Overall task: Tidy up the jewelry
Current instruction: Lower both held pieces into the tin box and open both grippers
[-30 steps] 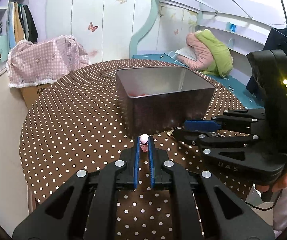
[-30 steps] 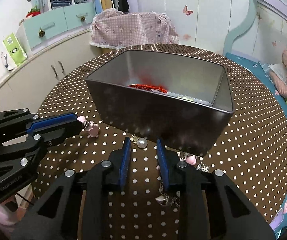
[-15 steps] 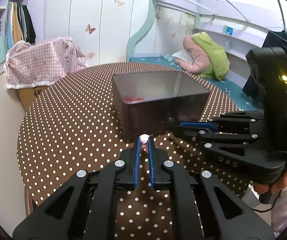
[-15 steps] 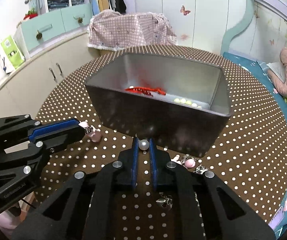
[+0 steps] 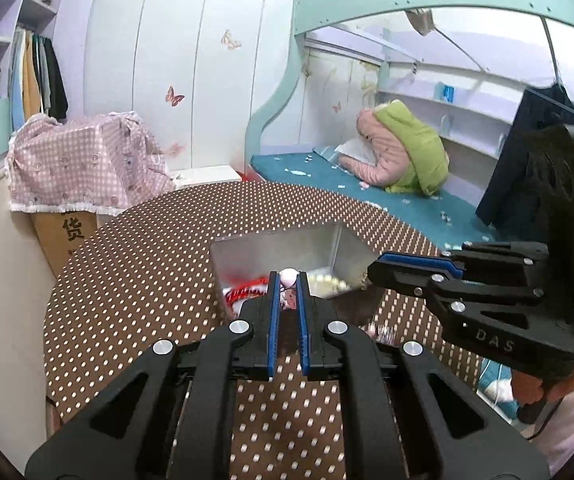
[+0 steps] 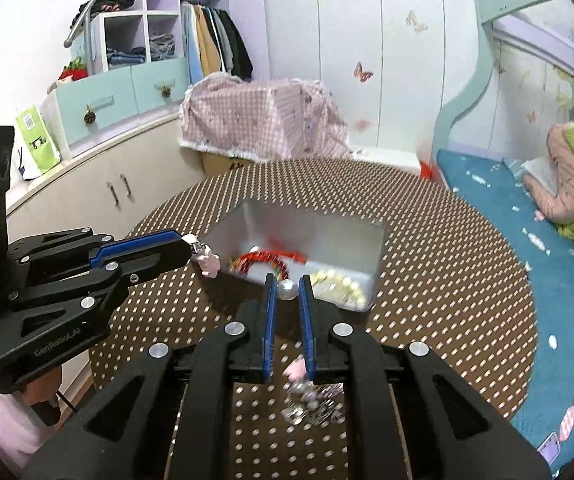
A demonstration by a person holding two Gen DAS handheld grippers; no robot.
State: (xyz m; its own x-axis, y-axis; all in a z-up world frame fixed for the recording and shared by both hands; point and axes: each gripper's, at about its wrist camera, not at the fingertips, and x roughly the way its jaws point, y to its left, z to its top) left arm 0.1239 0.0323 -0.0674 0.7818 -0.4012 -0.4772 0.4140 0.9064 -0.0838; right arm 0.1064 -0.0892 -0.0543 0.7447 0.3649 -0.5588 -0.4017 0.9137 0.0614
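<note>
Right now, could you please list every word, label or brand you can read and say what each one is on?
"DAS": right gripper body, left wrist view.
"GenRobot.AI": left gripper body, right wrist view.
"货": cardboard box under the pink checked cloth; the character below it is cut off.
Green packet label: too small to read.

Left hand-held gripper [image 5: 288, 280] pinching a pink bead earring [image 5: 288, 278] above the metal tin [image 5: 287, 246] on the dotted tablecloth [image 5: 147, 280]

pearl earring [image 6: 288, 290] in tongs, pink earring [image 5: 287, 279] likewise
</note>
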